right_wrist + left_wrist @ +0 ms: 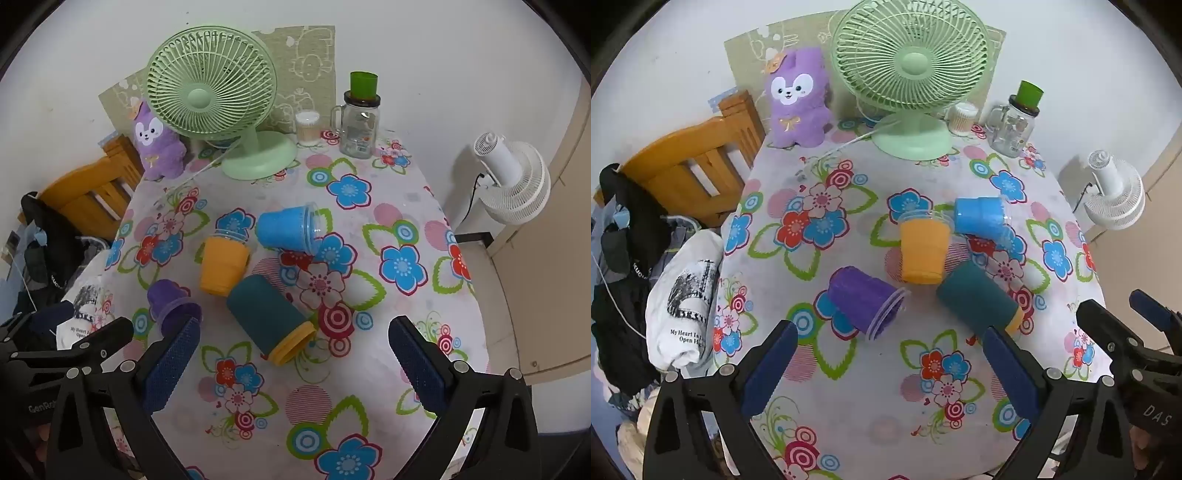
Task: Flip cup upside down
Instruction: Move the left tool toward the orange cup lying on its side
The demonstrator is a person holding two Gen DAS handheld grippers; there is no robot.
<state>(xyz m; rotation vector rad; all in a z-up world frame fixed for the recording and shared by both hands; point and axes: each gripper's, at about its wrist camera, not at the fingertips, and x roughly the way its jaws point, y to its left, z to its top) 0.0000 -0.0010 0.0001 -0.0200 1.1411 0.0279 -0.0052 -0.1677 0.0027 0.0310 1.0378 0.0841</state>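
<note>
Lying on their sides on the floral cloth: teal cup (269,318) nearest, purple cup (865,302) to its left, orange cup (222,266) and blue cup (286,233) beyond it. Risk: a sideways nudge rolls the teal cup into its neighbours. Left gripper (890,369) and right gripper (295,367) both spread wide, holding and touching nothing.

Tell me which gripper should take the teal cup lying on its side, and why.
Probably the right gripper: its open jaws frame the teal cup almost dead ahead. The left gripper, also open, has that cup off toward its right finger, with the purple cup more in line.
</note>
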